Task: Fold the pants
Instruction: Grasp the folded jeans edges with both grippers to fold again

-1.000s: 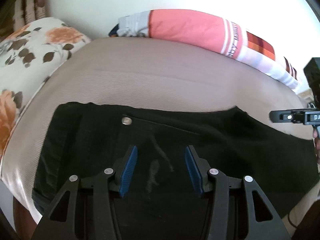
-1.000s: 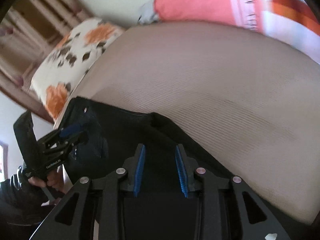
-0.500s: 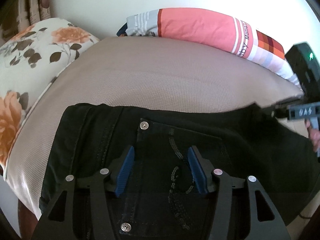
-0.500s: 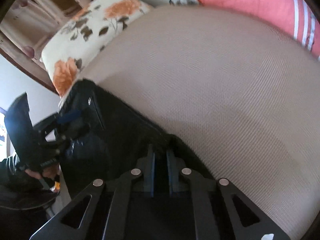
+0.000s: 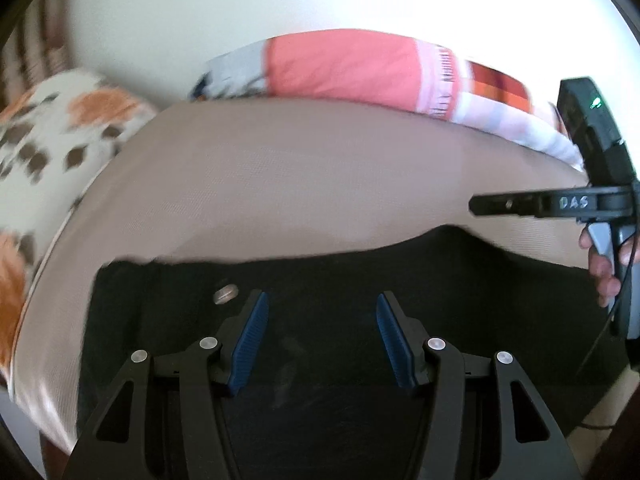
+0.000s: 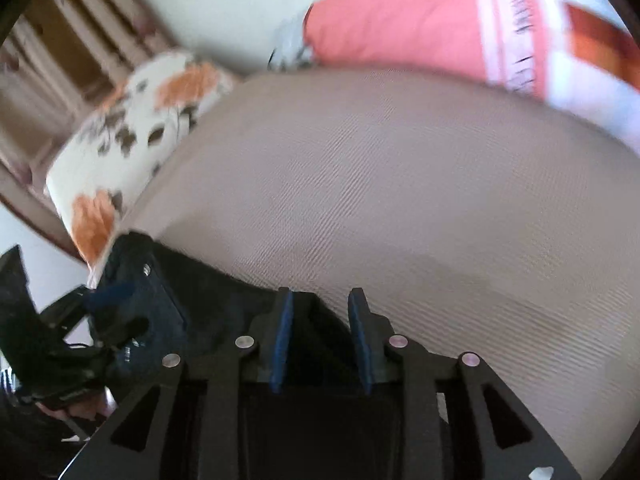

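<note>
Black pants (image 5: 440, 280) lie flat across the near part of a beige bed (image 5: 300, 180), with a metal button (image 5: 225, 294) showing near their left end. My left gripper (image 5: 320, 300) hovers just over them, open, nothing between its blue pads. My right gripper (image 6: 320, 296) is at the pants' far edge (image 6: 208, 292). Its jaws are opening, the dark fabric lies between and under the pads, and they do not press on it. In the left wrist view the right gripper (image 5: 480, 204) juts in from the right, above the pants' edge. The left gripper (image 6: 104, 292) shows at lower left in the right wrist view.
A floral pillow (image 5: 60, 140) sits at the bed's left end. A pink striped pillow (image 5: 360, 64) lies along the wall at the back. A wooden headboard (image 6: 60, 40) stands beyond the floral pillow. A person's fingers (image 5: 600, 272) wrap the right gripper's handle. Bare sheet stretches beyond the pants.
The right gripper shut on the pants' far edge half a second ago and has now parted its jaws. The left gripper's jaws widened slightly early on, and both views have shifted.
</note>
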A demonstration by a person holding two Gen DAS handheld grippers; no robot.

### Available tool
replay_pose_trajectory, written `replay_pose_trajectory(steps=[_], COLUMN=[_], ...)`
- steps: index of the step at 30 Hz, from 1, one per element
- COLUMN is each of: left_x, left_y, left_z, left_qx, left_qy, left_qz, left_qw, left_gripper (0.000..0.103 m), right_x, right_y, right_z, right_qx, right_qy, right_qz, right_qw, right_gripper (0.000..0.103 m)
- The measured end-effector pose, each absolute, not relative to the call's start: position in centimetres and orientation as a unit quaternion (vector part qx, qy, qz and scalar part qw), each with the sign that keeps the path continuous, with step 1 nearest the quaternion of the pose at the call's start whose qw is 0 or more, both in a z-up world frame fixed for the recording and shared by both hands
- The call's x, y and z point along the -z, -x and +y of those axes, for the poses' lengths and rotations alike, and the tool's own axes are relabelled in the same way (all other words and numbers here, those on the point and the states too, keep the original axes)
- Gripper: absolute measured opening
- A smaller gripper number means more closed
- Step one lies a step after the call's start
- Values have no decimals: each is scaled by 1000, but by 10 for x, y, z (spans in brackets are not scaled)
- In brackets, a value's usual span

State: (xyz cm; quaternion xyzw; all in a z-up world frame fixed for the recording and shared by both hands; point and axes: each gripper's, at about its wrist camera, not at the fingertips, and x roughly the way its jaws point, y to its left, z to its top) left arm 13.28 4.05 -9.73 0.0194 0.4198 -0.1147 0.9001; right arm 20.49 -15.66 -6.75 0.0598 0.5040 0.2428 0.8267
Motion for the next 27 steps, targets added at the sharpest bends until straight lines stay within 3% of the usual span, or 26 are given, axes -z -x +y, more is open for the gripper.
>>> replay_pose_trajectory(steps=[5, 13, 20, 24, 27], left_x=[101, 115, 126, 141, 144], left_y=[-139, -153, -174, -188, -190], left_z=[-5, -71, -90, -95, -100], left_qx=[190, 275, 276, 263, 262], left_qy=[-36, -56, -55, -68, -80], left_qz=[417, 426, 447, 465, 463], left_qw=[888, 860, 849, 843, 843], left_gripper=[57, 57, 57, 49, 49], right_x=[41, 69, 93, 103, 104], right_y=[-159, -94, -87, -90, -93], right_z=[-214, -265, -271, -266, -264], right_qx=[-141, -25, 13, 26, 30], right_qy=[-35, -49, -56, -41, -30], right_qz=[483, 519, 521, 512, 504], right_qw=[863, 853, 852, 858, 863], right_gripper=[36, 36, 36, 37, 39])
